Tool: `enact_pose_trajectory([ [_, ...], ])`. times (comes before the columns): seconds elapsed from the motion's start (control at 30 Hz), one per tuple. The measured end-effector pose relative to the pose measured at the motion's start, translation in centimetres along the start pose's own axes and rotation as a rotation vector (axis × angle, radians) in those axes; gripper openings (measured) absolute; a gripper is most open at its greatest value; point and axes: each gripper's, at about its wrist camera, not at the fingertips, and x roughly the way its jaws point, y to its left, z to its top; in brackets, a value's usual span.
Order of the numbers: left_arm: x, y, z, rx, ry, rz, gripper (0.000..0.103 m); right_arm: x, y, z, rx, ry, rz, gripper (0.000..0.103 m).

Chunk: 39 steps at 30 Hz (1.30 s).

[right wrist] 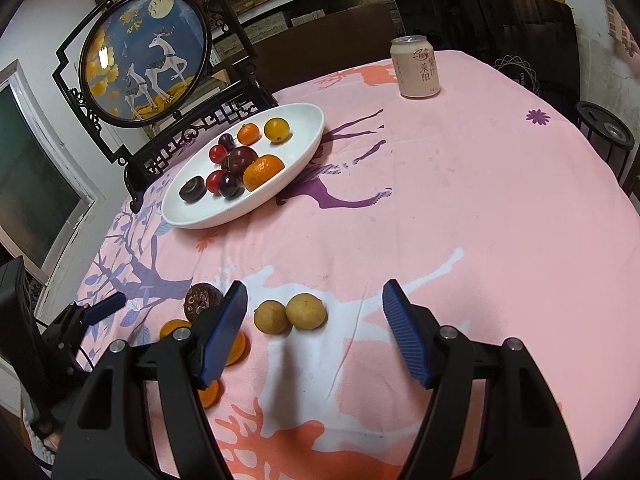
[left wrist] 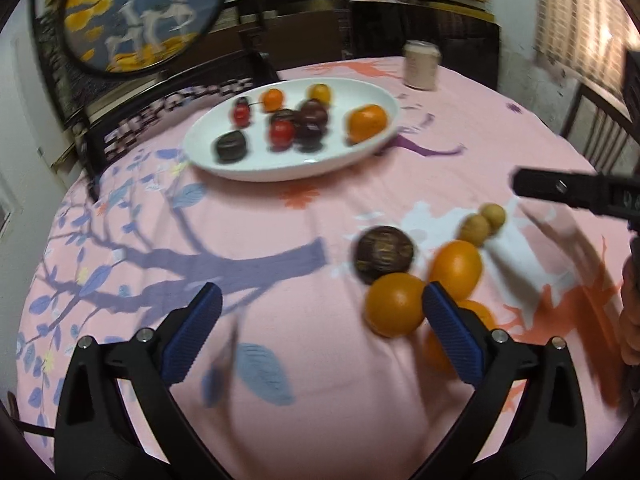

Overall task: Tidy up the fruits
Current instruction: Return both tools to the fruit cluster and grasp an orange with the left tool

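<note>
A white oval plate point(left wrist: 256, 168) point(right wrist: 308, 120) at the far side of the pink cloth holds several fruits: oranges, red cherries and dark plums. Loose on the cloth lie a dark brown round fruit point(left wrist: 384, 254) point(right wrist: 202, 300), three oranges point(left wrist: 394, 310) point(right wrist: 236, 346) and two small tan fruits point(left wrist: 482, 222) point(right wrist: 290, 314). My left gripper point(left wrist: 320, 312) is open and empty, its right pad beside the oranges. My right gripper point(right wrist: 314, 316) is open and empty, just above the two tan fruits. In the left view the right gripper point(left wrist: 576, 192) enters from the right edge.
A pink drink can point(left wrist: 421, 65) point(right wrist: 416, 68) stands at the far edge of the round table. A framed round deer screen point(right wrist: 146, 60) point(left wrist: 140, 16) stands behind the plate. Dark chairs point(right wrist: 484, 28) ring the table's far side.
</note>
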Motion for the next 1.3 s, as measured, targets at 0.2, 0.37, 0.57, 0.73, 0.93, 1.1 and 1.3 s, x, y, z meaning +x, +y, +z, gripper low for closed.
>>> enact_pose_trajectory([
  [0.2,-0.6,7.0,-0.2,-0.249,0.016,0.129,0.101,-0.4,-0.2,0.1,0.017,-0.007,0.021,0.070],
  [0.37,-0.8,6.0,-0.2,-0.215,0.002,0.085,0.101,-0.5,-0.2,0.1,0.017,-0.009,0.026,0.070],
  [0.57,1.0,4.0,-0.6,-0.100,0.044,0.130,0.095,-0.5,0.0,0.1,0.016,-0.005,0.027,0.070],
  [0.73,0.9,5.2,-0.8,-0.154,0.063,0.095,0.086,-0.5,-0.1,0.1,0.017,-0.002,0.029,0.070],
  [0.93,0.9,6.6,-1.1,-0.210,0.075,0.054,0.070,-0.4,0.1,-0.1,0.012,0.005,0.036,0.070],
  [1.1,-0.1,6.2,-1.9,-0.205,0.069,0.037,0.068,-0.3,0.1,0.0,0.015,0.008,0.038,0.070],
  [1.3,0.2,5.3,-2.6,-0.172,0.097,-0.009,0.049,-0.2,0.4,-0.2,0.000,0.015,0.034,0.070],
])
